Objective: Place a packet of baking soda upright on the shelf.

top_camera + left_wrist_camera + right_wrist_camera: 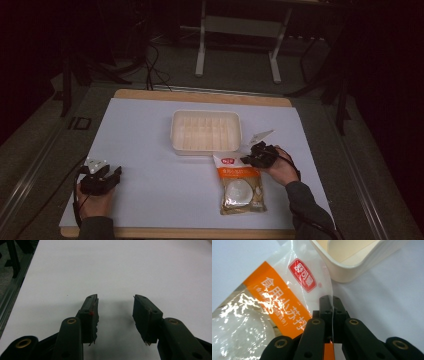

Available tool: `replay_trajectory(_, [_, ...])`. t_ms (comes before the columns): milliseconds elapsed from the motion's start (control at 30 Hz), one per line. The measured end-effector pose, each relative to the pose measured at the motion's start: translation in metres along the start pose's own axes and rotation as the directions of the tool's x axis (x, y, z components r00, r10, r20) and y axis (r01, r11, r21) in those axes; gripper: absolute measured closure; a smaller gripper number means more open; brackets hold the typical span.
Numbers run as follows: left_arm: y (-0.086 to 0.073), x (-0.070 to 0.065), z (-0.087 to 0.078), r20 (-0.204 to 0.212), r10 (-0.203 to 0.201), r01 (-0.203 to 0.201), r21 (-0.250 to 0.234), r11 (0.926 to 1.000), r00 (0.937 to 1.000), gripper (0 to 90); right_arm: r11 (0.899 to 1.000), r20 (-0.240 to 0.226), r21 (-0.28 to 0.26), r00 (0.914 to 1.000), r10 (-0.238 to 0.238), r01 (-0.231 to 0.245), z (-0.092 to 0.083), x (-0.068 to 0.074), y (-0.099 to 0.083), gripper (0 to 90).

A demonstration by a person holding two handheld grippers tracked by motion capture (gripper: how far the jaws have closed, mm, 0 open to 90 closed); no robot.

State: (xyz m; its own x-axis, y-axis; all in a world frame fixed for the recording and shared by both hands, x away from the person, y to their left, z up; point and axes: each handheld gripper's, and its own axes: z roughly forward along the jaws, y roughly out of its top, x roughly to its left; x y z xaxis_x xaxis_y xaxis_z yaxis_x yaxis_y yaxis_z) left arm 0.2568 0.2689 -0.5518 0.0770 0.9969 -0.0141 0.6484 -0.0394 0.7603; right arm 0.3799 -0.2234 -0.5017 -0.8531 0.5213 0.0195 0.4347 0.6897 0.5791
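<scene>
A clear plastic bag (241, 186) with an orange label and a red logo lies flat on the white sheet, just in front of a cream tray (205, 151). My right gripper (248, 159) is at the bag's upper right corner, held by a hand coming in from the right. In the right gripper view the bag (274, 300) runs off to the left, and my right gripper (330, 298) is shut on its clear edge. The tray's corner (352, 270) lies just beyond. My left gripper (112, 170) rests at the sheet's left front, open, with nothing between its jaws (115, 298).
The white sheet (150, 135) covers a wooden table whose edge (200, 95) shows at the back. The tray's inside looks bare. Behind the table a metal stand (237, 50) and cables sit on the dark floor.
</scene>
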Motion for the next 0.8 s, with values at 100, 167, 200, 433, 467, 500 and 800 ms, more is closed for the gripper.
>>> replay_trajectory(100, [0.0,0.0,0.0,0.0,0.0,0.0,0.0,1.0,1.0,55.4,1.0,-0.008,-0.002,1.0,0.002,-0.002,-0.006,0.0,-0.001,90.0])
replay_trajectory(167, [0.0,0.0,0.0,-0.001,0.0,0.0,0.001,1.0,1.0,55.4,1.0,-0.015,-0.009,0.9999,0.001,-0.001,-0.011,0.002,-0.001,90.0])
replay_trajectory(200, [0.0,0.0,0.0,-0.001,0.0,0.0,0.001,1.0,1.0,55.4,1.0,-0.015,-0.009,0.9999,0.001,-0.001,-0.011,0.002,-0.001,90.0])
replay_trajectory(433, [0.0,0.0,0.0,-0.001,-0.001,0.001,0.0,1.0,1.0,55.3,0.998,-0.01,-0.056,0.9999,-0.009,0.008,-0.037,0.007,0.002,90.0])
replay_trajectory(467, [0.0,0.0,0.0,-0.001,-0.001,0.001,0.0,1.0,1.0,55.2,0.998,-0.008,-0.062,1.0,-0.002,0.002,-0.04,0.008,0.002,90.0])
replay_trajectory(500, [0.0,0.0,0.0,-0.002,-0.001,0.001,0.0,1.0,1.0,55.2,0.997,-0.01,-0.071,0.9999,-0.002,0.001,-0.043,0.008,0.002,90.0])
replay_trajectory(800, [0.0,0.0,0.0,-0.003,0.001,-0.001,0.0,1.0,1.0,55.1,0.995,-0.025,-0.1,0.9996,0.01,-0.012,-0.07,0.019,0.005,90.0])
